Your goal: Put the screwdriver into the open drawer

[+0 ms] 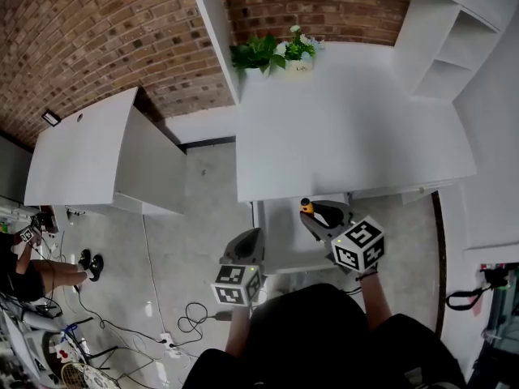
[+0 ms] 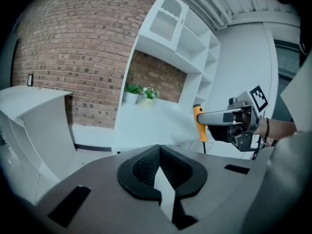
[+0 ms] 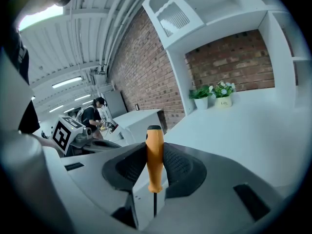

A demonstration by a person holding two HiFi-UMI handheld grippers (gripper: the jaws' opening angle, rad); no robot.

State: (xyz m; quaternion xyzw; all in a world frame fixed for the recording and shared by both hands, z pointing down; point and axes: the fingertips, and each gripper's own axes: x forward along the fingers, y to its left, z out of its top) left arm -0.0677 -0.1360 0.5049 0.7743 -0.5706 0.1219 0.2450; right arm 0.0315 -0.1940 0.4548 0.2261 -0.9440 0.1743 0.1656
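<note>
A screwdriver (image 1: pixel 306 209) with an orange handle (image 3: pixel 155 152) stands upright in my right gripper (image 1: pixel 315 214), which is shut on the handle; the thin dark shaft hangs below the pads (image 3: pixel 181 167). It hovers over the front of the white open drawer (image 1: pixel 284 232) under the desk edge. The left gripper view shows the same screwdriver (image 2: pixel 199 123) held out to the right. My left gripper (image 1: pixel 250 237) is lower and to the left, by the drawer's left side. Its dark pads (image 2: pixel 141 167) meet at the tips with nothing between them.
The white desk (image 1: pixel 349 128) carries two potted plants (image 1: pixel 276 53) at its back, under a brick wall. White shelves (image 1: pixel 442 63) stand at the right and a white cabinet (image 1: pixel 89 152) at the left. Cables (image 1: pixel 190 321) lie on the floor; a person (image 1: pixel 24 262) sits at far left.
</note>
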